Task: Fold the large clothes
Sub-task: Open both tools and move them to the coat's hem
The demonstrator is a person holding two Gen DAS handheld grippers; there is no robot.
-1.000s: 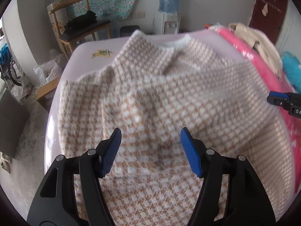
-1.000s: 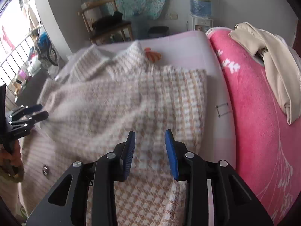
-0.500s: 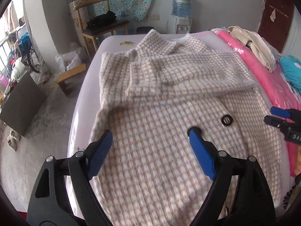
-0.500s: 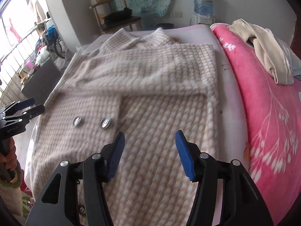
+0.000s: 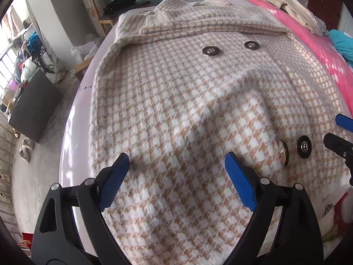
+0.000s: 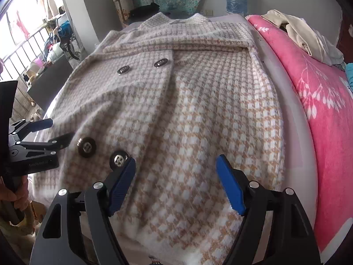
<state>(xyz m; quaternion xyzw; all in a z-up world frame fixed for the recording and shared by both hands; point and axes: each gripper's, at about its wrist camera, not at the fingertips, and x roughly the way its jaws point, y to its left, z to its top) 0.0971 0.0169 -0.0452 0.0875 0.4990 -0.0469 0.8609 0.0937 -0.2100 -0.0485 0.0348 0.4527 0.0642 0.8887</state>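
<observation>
A large beige-and-white houndstooth coat (image 5: 176, 101) (image 6: 198, 110) lies spread on the bed, its sleeves folded across the chest near the collar. Dark round buttons (image 5: 210, 51) (image 6: 86, 147) show on its front. My left gripper (image 5: 176, 172) hovers over the coat's lower left part, jaws still opening, nothing between the pads. My right gripper (image 6: 175, 172) hangs over the lower right part near the hem, jaws also opening and empty. Each gripper shows at the edge of the other's view: the right gripper (image 5: 340, 137) and the left gripper (image 6: 42, 132).
A pink floral blanket (image 6: 320, 101) covers the bed's right side, with cream clothes (image 6: 306, 35) piled on it. A wooden chair (image 5: 103, 6) and a water dispenser (image 6: 237, 0) stand beyond the bed's far end. A dark board (image 5: 33, 108) leans on the floor at left.
Both grippers have pulled back from the coat's upper part toward its hem, and both have opened wider. The folded sleeves stay lying across the chest.
</observation>
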